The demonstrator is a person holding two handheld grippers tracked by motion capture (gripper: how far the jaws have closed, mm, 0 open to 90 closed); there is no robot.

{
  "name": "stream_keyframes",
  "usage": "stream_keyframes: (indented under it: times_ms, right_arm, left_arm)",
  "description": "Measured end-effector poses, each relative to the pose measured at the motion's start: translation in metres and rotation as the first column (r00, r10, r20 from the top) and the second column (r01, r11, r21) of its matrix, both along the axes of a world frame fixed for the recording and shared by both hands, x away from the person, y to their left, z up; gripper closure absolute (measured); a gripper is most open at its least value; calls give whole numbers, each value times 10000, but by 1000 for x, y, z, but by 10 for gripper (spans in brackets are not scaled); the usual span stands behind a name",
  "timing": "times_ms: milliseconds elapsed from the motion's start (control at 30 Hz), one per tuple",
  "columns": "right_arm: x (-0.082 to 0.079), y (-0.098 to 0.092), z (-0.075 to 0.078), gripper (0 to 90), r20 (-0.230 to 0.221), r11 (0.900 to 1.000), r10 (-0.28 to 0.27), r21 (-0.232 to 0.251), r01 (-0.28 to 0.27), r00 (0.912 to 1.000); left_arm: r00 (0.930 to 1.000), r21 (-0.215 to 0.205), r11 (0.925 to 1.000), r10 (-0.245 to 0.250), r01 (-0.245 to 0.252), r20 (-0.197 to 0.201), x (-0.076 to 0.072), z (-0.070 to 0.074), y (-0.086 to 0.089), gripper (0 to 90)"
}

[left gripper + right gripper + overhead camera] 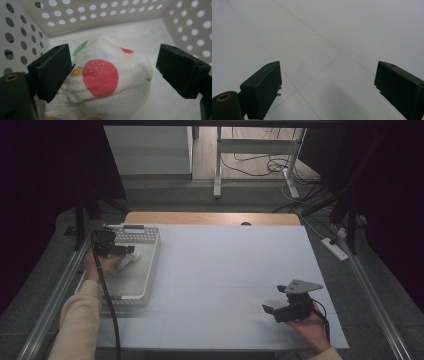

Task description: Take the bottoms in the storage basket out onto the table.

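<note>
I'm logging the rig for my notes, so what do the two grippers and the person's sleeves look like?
Both the left gripper and right gripper are black with blocky jaws. The right carries a grey three-cornered plate; a black cable trails from the left. The sleeves are cream.

left tongs [131,250] jaws spread, right tongs [268,310] jaws spread

The basket [150,270] sits at the table's [225,270] left edge; inside it lies the cloth bundle [105,82], toward its far end.
</note>
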State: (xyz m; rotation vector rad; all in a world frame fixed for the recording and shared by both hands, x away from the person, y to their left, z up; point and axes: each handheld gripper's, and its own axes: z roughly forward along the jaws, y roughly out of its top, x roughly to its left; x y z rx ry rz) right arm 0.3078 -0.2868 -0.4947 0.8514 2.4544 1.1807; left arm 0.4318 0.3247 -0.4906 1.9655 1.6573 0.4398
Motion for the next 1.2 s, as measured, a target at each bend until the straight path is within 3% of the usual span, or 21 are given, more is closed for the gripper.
stream_keyframes:
  times_ms: [500, 667, 1200]
  right_arm:
    - [0, 0, 0, 73, -47, 10000, -36, -62, 36, 10000]
    - [0, 0, 0, 73, -32, 10000, -57, -78, 56, 10000]
    - [0, 0, -1, 73, -52, 9999, -77, -104, 77, 10000]
  left_arm:
    - [9994, 610, 9981, -32, 53, -345, 4, -5, -6, 120]
    - [9980, 1030, 9946, -59, 123, -627, 7, -8, -9, 116]
    - [9896, 1749, 9830, -301, 549, -1410, 13, -15, -17, 106]
